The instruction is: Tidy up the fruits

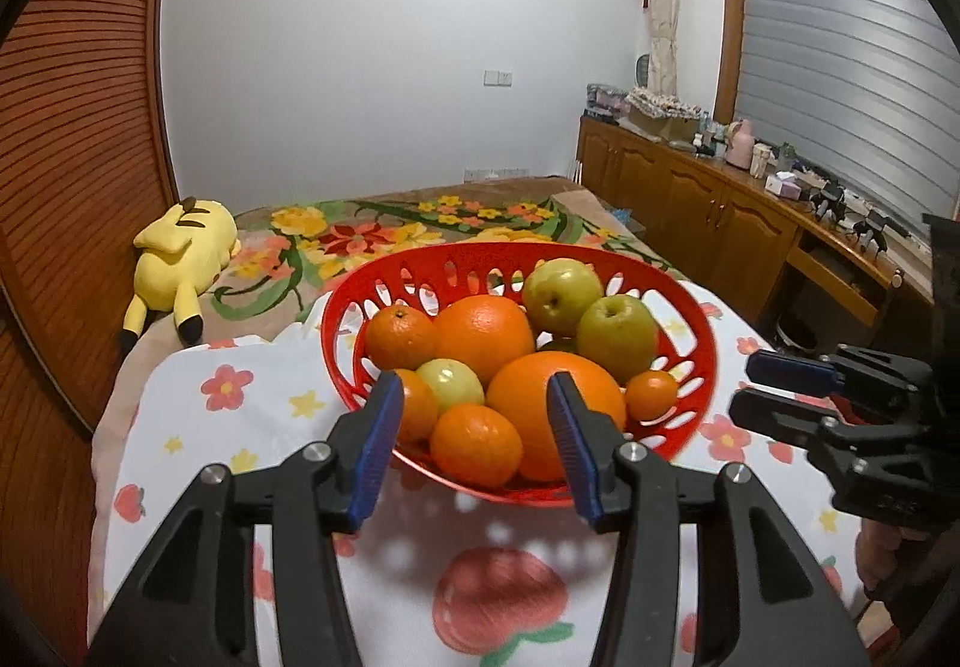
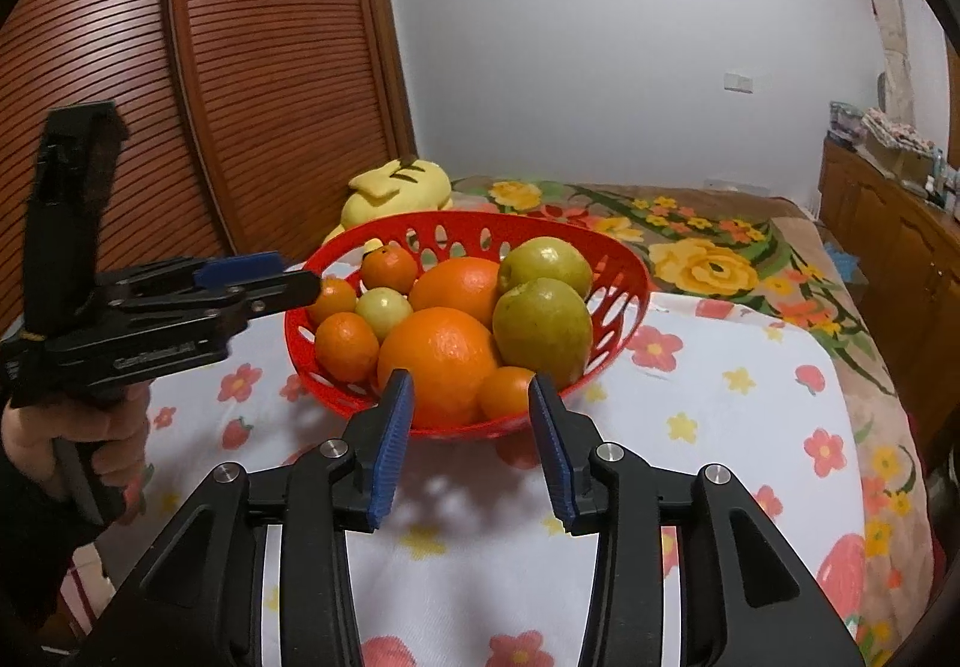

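A red slotted basket [image 1: 456, 256] [image 2: 480, 215] stands on a white flowered cloth [image 1: 228, 427] and holds two big oranges [image 1: 555, 415] [image 2: 444, 355], two green apples [image 1: 618, 337] [image 2: 543, 328], a small pale green fruit [image 1: 450, 385] and several tangerines [image 1: 474, 445]. My left gripper [image 1: 474, 379] [image 2: 300, 274] is open at the basket's near left rim with nothing between its blue pads. My right gripper [image 2: 468, 376] [image 1: 744, 385] is open just short of the near rim, level with the front orange and a small tangerine [image 2: 504, 391], and holds nothing.
A yellow plush toy [image 1: 180, 253] lies behind the basket on a floral blanket [image 2: 708, 259]. A slatted wooden door [image 2: 240, 66] lines the left side. Wooden cabinets [image 1: 690, 211] with clutter on top run along the right. A hand [image 2: 36, 439] grips the left gripper's handle.
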`<action>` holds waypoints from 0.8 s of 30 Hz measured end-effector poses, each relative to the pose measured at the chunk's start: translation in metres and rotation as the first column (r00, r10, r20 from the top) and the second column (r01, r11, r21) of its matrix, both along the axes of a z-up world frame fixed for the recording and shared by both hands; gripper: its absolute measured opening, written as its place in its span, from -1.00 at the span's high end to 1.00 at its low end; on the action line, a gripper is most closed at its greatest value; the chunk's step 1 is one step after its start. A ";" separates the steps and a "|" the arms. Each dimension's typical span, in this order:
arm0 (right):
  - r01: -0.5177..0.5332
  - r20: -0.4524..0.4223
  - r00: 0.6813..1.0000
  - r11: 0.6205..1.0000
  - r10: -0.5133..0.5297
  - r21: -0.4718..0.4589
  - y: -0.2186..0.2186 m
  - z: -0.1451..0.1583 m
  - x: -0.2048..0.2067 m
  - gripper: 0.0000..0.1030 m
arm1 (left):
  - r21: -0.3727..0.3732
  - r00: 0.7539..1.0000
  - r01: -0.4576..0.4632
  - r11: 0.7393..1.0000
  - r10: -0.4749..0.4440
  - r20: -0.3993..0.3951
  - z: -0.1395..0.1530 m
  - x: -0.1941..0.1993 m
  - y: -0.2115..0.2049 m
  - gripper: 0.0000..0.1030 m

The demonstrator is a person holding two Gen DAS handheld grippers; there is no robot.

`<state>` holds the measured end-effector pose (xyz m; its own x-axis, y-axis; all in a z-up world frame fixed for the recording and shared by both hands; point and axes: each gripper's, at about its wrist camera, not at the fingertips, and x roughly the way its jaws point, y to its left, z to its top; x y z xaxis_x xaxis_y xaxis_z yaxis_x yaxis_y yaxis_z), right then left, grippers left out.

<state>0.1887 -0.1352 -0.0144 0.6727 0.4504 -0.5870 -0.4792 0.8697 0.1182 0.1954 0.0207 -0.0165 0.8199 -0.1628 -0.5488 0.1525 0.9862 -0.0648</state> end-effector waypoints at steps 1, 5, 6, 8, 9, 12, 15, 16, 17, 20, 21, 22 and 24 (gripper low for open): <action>0.008 0.003 1.000 1.000 -0.008 0.000 -0.001 0.000 -0.002 0.20 | 0.000 1.000 0.000 1.000 0.000 0.003 0.001 -0.003 -0.001 -0.02; 0.032 0.007 0.999 0.999 -0.032 0.015 -0.008 -0.002 -0.005 0.15 | 0.012 1.000 -0.001 1.000 0.001 0.021 0.002 -0.015 -0.005 -0.11; 0.039 0.010 0.999 0.999 -0.039 0.016 -0.009 -0.002 -0.006 0.09 | 0.018 1.000 -0.003 1.000 0.002 0.028 0.003 -0.018 -0.007 -0.13; 0.055 0.025 0.998 0.998 -0.055 0.012 -0.010 -0.002 -0.008 0.04 | 0.027 0.999 -0.008 1.000 0.007 0.041 0.003 -0.022 -0.009 -0.31; 0.060 0.031 0.998 0.998 -0.061 0.008 -0.010 -0.002 -0.010 -0.01 | 0.027 0.999 -0.012 1.000 0.010 0.051 0.004 -0.024 -0.009 -0.45; 0.092 0.055 0.994 0.996 -0.091 -0.006 -0.011 -0.001 -0.012 -0.16 | 0.023 0.998 -0.019 1.000 0.017 0.063 0.004 -0.027 -0.009 -0.70; 0.119 0.076 0.990 0.993 -0.118 -0.006 -0.013 0.001 -0.014 -0.37 | 0.018 0.997 -0.040 0.999 0.039 0.068 0.005 -0.027 -0.005 -0.77; 0.129 0.084 0.988 0.992 -0.129 -0.005 -0.014 0.001 -0.015 -0.43 | 0.020 0.996 -0.049 0.999 0.047 0.069 0.006 -0.028 -0.005 -0.78; 0.137 0.089 0.987 0.991 -0.136 -0.005 -0.015 0.002 -0.015 -0.53 | 0.025 0.996 -0.056 0.998 0.055 0.068 0.006 -0.028 -0.004 -0.79; 0.159 0.109 0.981 0.987 -0.159 0.011 -0.018 0.004 -0.016 -0.71 | 0.026 0.995 -0.059 0.998 0.057 0.076 0.006 -0.033 -0.003 -0.79; 0.162 0.112 0.980 0.987 -0.162 0.011 -0.018 0.005 -0.016 -0.72 | 0.024 0.995 -0.063 0.998 0.061 0.078 0.007 -0.034 -0.002 -0.79; 0.165 0.115 0.980 0.986 -0.165 0.008 -0.018 0.006 -0.017 -0.73 | 0.024 0.995 -0.071 0.997 0.069 0.079 0.006 -0.035 -0.001 -0.79; 0.175 0.127 0.977 0.985 -0.173 -0.004 -0.017 0.009 -0.019 -0.75 | 0.034 0.992 -0.091 0.995 0.088 0.086 0.007 -0.040 -0.002 -0.79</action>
<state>0.1700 -0.1523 -0.0055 0.8087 0.3120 -0.4986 -0.3307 0.9422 0.0533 0.1558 0.0190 -0.0096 0.8739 -0.0670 -0.4814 0.0668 0.9976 -0.0175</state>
